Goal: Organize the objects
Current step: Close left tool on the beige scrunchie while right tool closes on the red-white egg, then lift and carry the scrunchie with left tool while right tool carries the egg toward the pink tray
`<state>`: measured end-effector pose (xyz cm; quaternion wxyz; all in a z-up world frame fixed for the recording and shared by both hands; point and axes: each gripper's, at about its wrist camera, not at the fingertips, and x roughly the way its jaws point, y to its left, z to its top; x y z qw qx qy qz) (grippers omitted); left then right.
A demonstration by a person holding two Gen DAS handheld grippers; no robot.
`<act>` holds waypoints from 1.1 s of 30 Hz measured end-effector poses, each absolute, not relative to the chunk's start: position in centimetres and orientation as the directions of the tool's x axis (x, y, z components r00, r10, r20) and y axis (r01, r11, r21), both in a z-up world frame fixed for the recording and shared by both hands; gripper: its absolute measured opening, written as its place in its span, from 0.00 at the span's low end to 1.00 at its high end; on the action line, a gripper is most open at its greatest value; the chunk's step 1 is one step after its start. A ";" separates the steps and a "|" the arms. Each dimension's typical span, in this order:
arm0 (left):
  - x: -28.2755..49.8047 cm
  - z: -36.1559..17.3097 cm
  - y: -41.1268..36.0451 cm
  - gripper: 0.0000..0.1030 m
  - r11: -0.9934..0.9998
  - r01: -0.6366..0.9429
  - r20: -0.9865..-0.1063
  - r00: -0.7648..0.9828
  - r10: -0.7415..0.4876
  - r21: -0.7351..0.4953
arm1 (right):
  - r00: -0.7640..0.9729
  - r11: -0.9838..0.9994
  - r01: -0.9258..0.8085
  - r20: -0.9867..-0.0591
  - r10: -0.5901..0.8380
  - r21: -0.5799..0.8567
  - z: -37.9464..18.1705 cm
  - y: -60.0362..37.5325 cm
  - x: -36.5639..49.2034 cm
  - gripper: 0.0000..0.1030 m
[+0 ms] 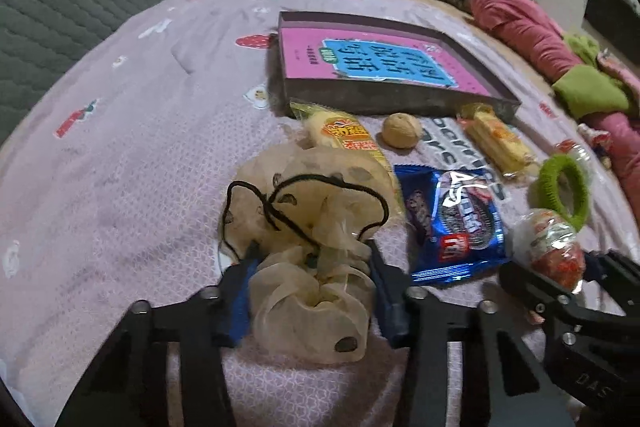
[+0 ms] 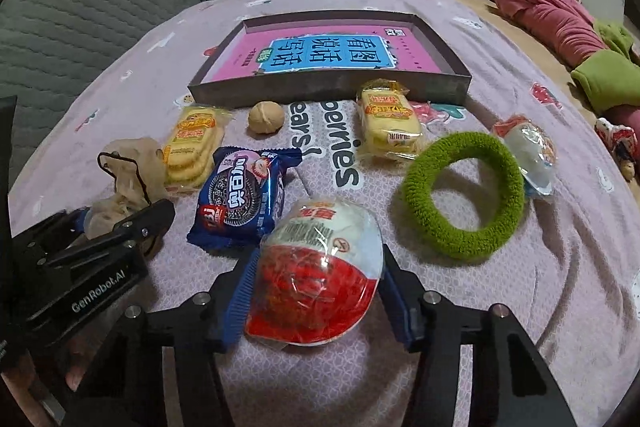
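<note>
- Between the blue pads of the left gripper (image 1: 310,267) a beige gauze scrunchie (image 1: 312,227) with a black cord is clamped, bunched on the pink bedspread (image 1: 120,187); its far half spreads out beyond the fingertips.
- Between the blue pads of the right gripper (image 2: 316,267) a red-and-white egg-shaped sweet (image 2: 316,275) in clear wrap is gripped, its white end pointing far.
- A blue Oreo packet (image 2: 244,199) lies between the two grippers, just far-left of the egg and touching a yellow biscuit pack (image 2: 194,151).
- Only in the right wrist view are seen in full a green fuzzy ring (image 2: 464,195) right of the egg, a second wrapped egg sweet (image 2: 528,155) at the ring's far-right edge, and a second yellow biscuit pack (image 2: 388,123) whose far end reaches the wall of the box.
- In the left wrist view the scrunchie's dotted fabric is shown close, and the right gripper is seen at the lower right with the egg in it.
- A walnut (image 2: 266,117) sits just near the front wall of a shallow grey box (image 2: 320,87); a pink book (image 2: 320,57) lies flat inside it.
- Open bedspread is seen to the left of the scrunchie and to the near right of the ring; the far side is bounded by the box, the right edge by pink and green bedding (image 2: 560,15), and the left by a grey quilted cushion (image 2: 80,7).
</note>
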<state>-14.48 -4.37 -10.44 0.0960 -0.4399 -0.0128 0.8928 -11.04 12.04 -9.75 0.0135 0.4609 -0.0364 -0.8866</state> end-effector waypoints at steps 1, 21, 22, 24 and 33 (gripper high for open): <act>-14.4 -10.4 -4.5 0.29 -0.979 -0.160 -0.783 -0.590 0.197 -0.126 | -0.578 -0.996 -0.006 -0.813 -0.068 0.088 -9.8 12.2 -10.9 0.55; -9.4 -7.9 -3.1 0.14 -0.981 -0.166 -0.746 -0.640 0.184 -0.099 | -0.621 -0.992 0.038 -0.775 -0.120 0.124 -6.8 13.7 -8.7 0.55; -9.0 -7.7 -2.9 0.14 -0.981 -0.168 -0.747 -0.638 0.186 -0.100 | -0.623 -0.991 0.042 -0.773 -0.123 0.125 -6.7 13.7 -8.6 0.55; -8.5 -7.3 -2.6 0.14 -0.982 -0.159 -0.749 -0.638 0.181 -0.103 | -0.630 -0.991 0.049 -0.766 -0.128 0.125 -6.3 13.7 -8.2 0.55; -6.5 -3.8 -1.8 0.14 -0.985 -0.120 -0.723 -0.669 0.173 -0.125 | -0.647 -0.987 0.081 -0.746 -0.158 0.140 -4.9 14.3 -6.4 0.55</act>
